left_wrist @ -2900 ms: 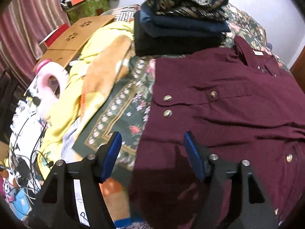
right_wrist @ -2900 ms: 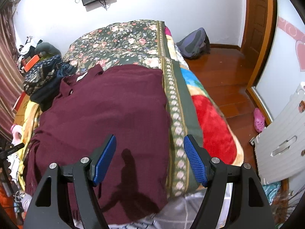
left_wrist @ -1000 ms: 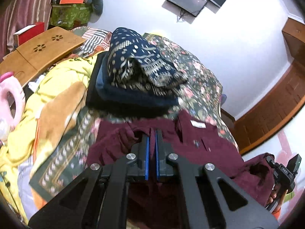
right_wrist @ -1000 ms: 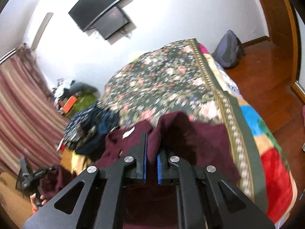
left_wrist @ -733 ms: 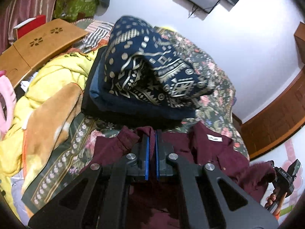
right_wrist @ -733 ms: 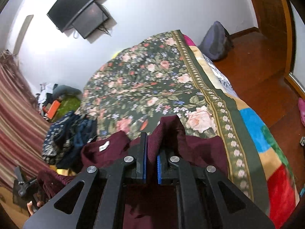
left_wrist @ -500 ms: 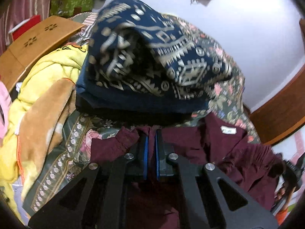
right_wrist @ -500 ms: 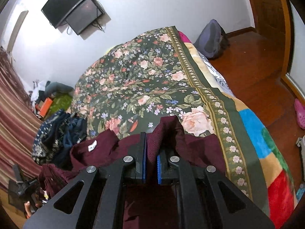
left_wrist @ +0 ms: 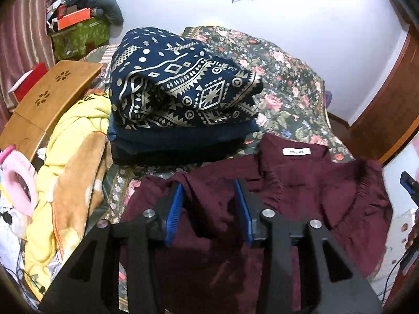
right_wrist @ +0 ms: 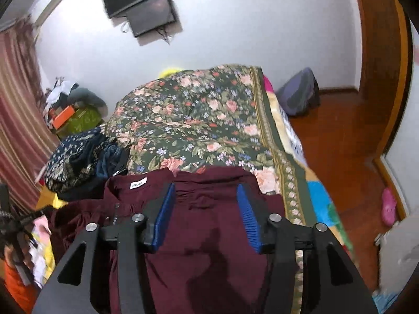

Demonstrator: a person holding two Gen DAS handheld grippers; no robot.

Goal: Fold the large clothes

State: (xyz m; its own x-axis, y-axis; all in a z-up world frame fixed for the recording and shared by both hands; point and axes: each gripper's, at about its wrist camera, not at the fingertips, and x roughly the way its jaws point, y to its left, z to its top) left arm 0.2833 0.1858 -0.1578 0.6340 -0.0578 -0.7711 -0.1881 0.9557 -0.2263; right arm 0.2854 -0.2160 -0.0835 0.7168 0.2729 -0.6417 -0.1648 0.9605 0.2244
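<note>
Both grippers, left (left_wrist: 208,200) & right (right_wrist: 205,204), jaws apart over maroon shirt (left_wrist: 314,191) w/ nothing held

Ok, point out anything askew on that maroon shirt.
The shirt is folded unevenly: the edge laid near the collar label is bunched and wrinkled, with its right corner flaring out. Both jaws are open, clear of it.

The maroon shirt (left_wrist: 301,198) is matt woven cloth. Beside it, the floral bedspread (right_wrist: 199,120) is soft printed cloth. The floor (right_wrist: 348,136) is glossy wood.
</note>
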